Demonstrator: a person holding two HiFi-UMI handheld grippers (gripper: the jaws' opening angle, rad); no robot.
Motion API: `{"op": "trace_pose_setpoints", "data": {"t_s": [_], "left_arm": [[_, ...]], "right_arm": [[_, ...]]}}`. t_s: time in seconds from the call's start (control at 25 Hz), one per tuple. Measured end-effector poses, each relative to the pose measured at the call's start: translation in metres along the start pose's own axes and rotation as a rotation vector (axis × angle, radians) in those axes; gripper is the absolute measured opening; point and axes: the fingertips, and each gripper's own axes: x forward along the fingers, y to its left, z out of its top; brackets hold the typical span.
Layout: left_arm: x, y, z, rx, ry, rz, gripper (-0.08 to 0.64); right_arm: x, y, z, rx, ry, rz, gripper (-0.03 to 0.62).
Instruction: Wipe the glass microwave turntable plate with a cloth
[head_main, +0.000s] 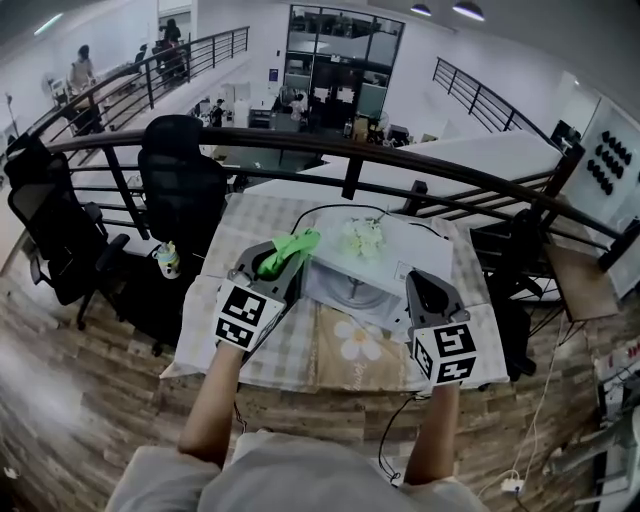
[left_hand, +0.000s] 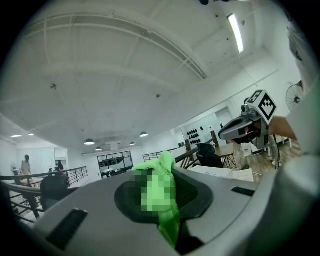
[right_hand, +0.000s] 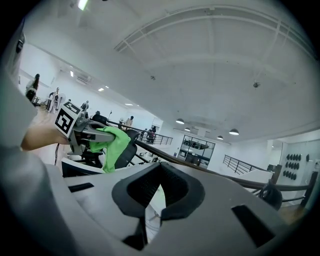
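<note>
Gripping a bright green cloth (head_main: 298, 243), the left gripper (head_main: 278, 268) is hovering beside the white microwave (head_main: 405, 248), the right gripper (head_main: 428, 290) is hanging narrow and empty, and the round glass turntable plate (head_main: 352, 297) is sitting inside, so wiping seemingly remains undone.

surface: checked-cloth table (head_main: 243, 232) | on it: white microwave (head_main: 420, 255) | in front: daisy-print mat (head_main: 360, 342)
</note>
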Motion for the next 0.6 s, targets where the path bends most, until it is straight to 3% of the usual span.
{"op": "trace_pose_setpoints", "data": {"t_s": [0.6], "left_arm": [[0.002,0.0045,0.002,-0.001,0.017,-0.01,0.054]], "right_arm": [[0.0076,0.0021,0.0033,-0.016,0.017,0.004,0.014]]}}
